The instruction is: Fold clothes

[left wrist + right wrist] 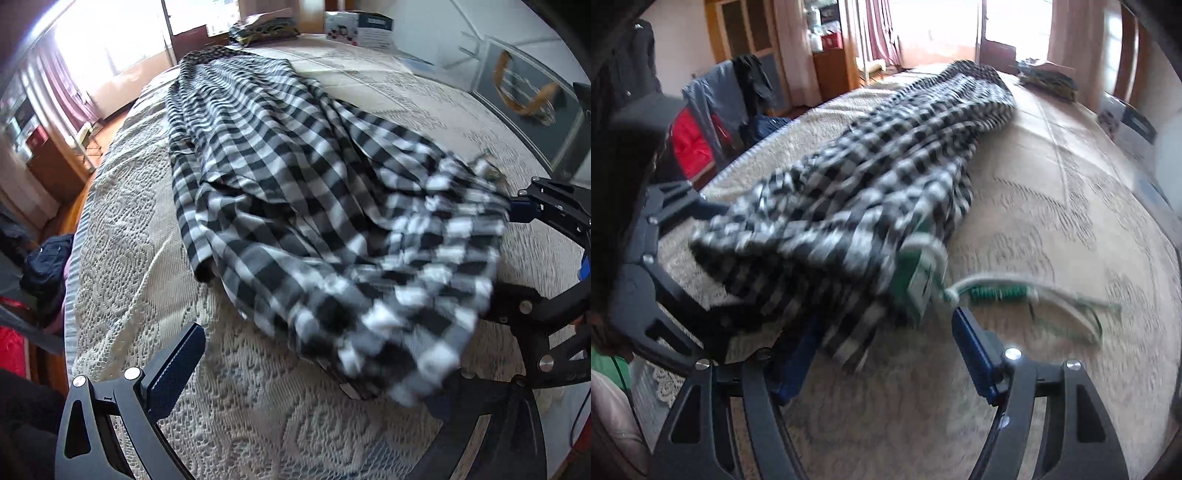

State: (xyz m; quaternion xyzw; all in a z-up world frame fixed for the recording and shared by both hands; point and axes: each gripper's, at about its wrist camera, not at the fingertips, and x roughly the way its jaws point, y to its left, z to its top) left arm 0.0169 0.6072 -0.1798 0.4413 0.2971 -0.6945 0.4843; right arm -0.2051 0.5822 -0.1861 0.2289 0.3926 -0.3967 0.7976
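A black-and-white checked garment [295, 192] lies bunched lengthwise on a bed with a cream lace cover [155, 229]. My left gripper [314, 373] is open; its left finger [173, 369] shows, and the garment's near end drapes over where the right finger would be. The right gripper appears at the right edge of this view [546, 221]. In the right wrist view the garment [886, 177] has a green and white tag with cords [923, 273] at its near end. My right gripper [882, 343] is open, the cloth lying over its left finger [798, 362].
Folded clothes [262, 27] and a box [358, 27] sit at the far end of the bed. A chair draped with jackets [713, 110] stands left of the bed. A cabinet [524, 103] lines the right side.
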